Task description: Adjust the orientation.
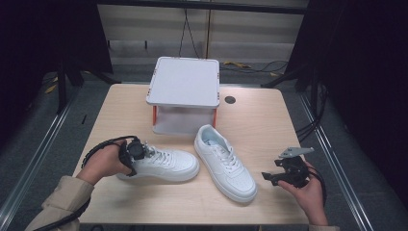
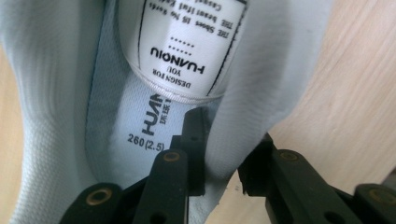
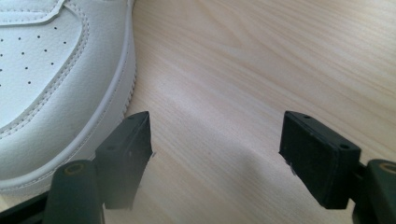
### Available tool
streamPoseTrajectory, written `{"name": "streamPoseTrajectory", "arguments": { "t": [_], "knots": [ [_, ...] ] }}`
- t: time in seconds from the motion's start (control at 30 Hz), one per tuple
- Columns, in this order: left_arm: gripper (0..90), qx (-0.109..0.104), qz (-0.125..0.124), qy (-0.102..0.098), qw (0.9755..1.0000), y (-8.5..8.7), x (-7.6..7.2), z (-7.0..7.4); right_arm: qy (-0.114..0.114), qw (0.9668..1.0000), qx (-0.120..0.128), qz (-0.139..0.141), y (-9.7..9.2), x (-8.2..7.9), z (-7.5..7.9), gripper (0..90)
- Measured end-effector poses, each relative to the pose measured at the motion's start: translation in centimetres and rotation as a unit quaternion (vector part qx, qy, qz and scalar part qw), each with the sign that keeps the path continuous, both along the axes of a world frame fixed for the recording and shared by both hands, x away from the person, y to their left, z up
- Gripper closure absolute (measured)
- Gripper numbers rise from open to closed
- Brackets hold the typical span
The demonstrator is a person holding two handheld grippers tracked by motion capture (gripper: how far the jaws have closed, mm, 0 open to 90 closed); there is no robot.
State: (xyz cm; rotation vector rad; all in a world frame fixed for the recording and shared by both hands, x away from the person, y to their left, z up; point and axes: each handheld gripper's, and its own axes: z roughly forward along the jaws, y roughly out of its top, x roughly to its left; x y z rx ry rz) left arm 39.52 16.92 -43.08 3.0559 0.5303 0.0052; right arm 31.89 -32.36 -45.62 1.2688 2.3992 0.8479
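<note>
A: What do I have in the high view?

B: On the pale wooden table (image 1: 269, 110), the left gripper (image 1: 136, 150) sits at the heel of the white leather lace-up sneaker (image 1: 163, 165) at about eight o'clock. A second white sneaker (image 1: 225, 162) lies near the middle, toe toward five o'clock. The white square-topped stand with red legs (image 1: 184, 82) is at twelve. The right gripper (image 1: 284, 174) is at four o'clock, apart from both shoes.

A: And in the left gripper view?

B: I see one jaw inside the shoe, over the light blue printed insole (image 2: 135, 126), the other outside; the padded collar wall (image 2: 243, 116) is pinched between them. The tongue label (image 2: 187, 46) is at twelve.

A: The right gripper view?

B: My jaws stand wide apart with only bare table between them. The second sneaker's toe (image 3: 51, 79) lies at ten o'clock, just beside one jaw.
</note>
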Motion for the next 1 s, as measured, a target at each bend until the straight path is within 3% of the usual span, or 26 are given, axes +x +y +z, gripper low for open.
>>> {"name": "streamPoseTrajectory", "arguments": {
  "t": [0.17, 0.2, 0.33, 0.4, 0.47, 0.6, 0.63, 0.7, 0.73, 0.77, 0.9, 0.97, 1.0],
  "knots": [
    [81.3, -0.049, 0.015, 0.012, 0.9986, -0.9, -1.3, 1.3, -0.005, 1.0, 0.004, 0.001, 0.1, 0.0, 0.3, 24.5],
    [81.9, -0.055, 0.026, 0.015, 0.998, -1.1, -1.5, 1.9, -0.004, 1.0, 0.005, 0.003, 0.1, 0.0, 0.3, 24.5],
    [82.9, -0.065, 0.027, 0.022, 0.9973, -1.3, -1.8, 3.6, -0.003, 1.0, 0.003, 0.006, 0.5, -0.1, 0.4, 24.5],
    [83.1, -0.077, 0.04, 0.015, 0.9961, -1.0, -1.9, 4.1, -0.006, 0.9999, 0.004, 0.008, 0.5, -0.1, 0.6, 24.5],
    [83.2, -0.073, 0.041, 0.003, 0.9965, -0.6, -1.8, 4.8, -0.01, 0.9999, 0.007, 0.006, 0.5, -0.2, 0.7, 24.5],
    [83.6, -0.082, 0.064, -0.015, 0.9945, 0.0, -1.7, 5.8, -0.01, 0.9999, 0.008, 0.006, 0.3, -0.1, 0.7, 24.5],
    [83.6, -0.082, 0.081, -0.026, 0.993, 0.1, -1.3, 6.4, -0.009, 0.9999, 0.006, 0.005, 0.3, 0.0, 0.6, 24.5],
    [83.7, -0.082, 0.084, -0.029, 0.9926, 0.0, -1.0, 6.5, -0.009, 0.9999, 0.005, 0.007, 0.4, 0.0, 0.7, 24.5],
    [83.6, -0.082, 0.104, -0.044, 0.9903, -0.5, -0.2, 6.7, -0.01, 0.9999, 0.004, 0.006, 0.5, 0.0, 0.8, 24.5],
    [83.6, -0.081, 0.108, -0.047, 0.9898, -0.9, 0.2, 6.7, -0.011, 0.9999, 0.006, 0.007, 0.5, 0.0, 0.8, 24.5],
    [83.5, -0.093, 0.138, -0.072, 0.9835, -2.7, 1.8, 5.9, -0.016, 0.9998, 0.005, 0.01, 0.5, 0.0, 1.0, 24.4],
    [83.2, -0.104, 0.162, -0.071, 0.9787, -3.5, 2.4, 5.0, -0.015, 0.9998, 0.006, 0.006, 0.3, 0.0, 1.0, 24.5],
    [83.0, -0.105, 0.163, -0.07, 0.9786, -3.8, 2.6, 4.5, -0.015, 0.9998, 0.006, 0.007, 0.2, 0.0, 1.0, 24.5]
  ]
}}
